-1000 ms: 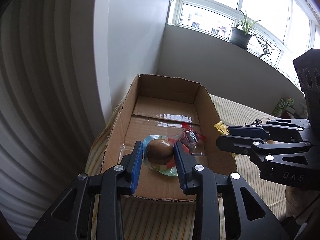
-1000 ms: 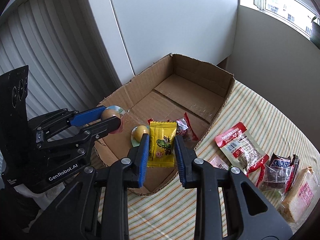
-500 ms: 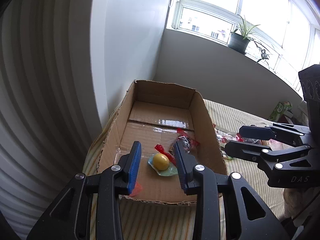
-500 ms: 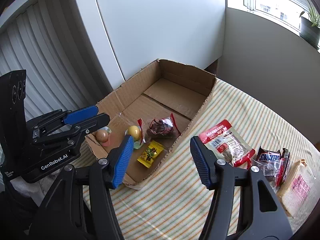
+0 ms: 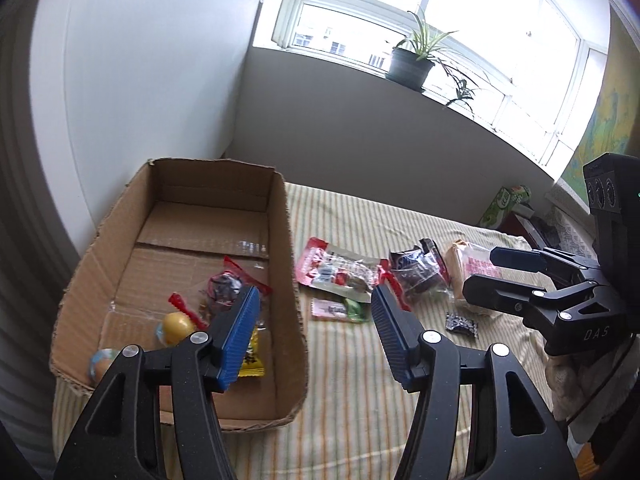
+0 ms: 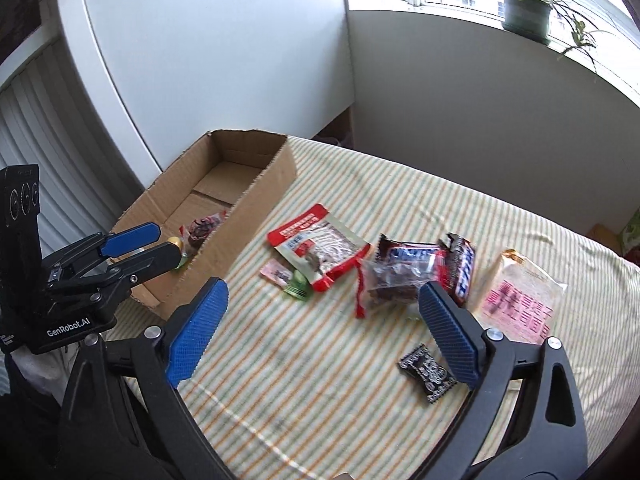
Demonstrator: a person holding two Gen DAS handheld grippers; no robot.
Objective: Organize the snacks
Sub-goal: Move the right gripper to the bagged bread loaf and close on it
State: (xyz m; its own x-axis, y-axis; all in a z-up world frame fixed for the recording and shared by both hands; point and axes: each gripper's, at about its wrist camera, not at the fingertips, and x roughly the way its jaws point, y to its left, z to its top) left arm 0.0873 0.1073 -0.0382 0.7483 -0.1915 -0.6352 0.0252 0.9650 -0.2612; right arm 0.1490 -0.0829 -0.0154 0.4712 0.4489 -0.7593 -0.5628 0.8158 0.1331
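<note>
Now both grippers are hanging empty above the striped bed cover [image 6: 360, 400], each with its jaws spread wide. The right gripper [image 6: 320, 332] is the nearer one to the loose snacks, which are lying apart from the cardboard box [image 6: 256, 204], toward the right side of the cover. The small black packet [image 6: 426, 372] is sitting just beside the right finger [image 6: 448, 332], a little below its tip, and its long axis is running diagonally, from upper left to lower right in the right wrist view. I judge this packet is the likely next pick, so the jaws would need turning across that axis. The left gripper [image 5: 314, 336] is hovering at the box's right wall, over the small pink and green packet [image 5: 340, 310]. Inside the box, the yellow packet [image 5: 252, 362] is lying near the front edge.
</note>
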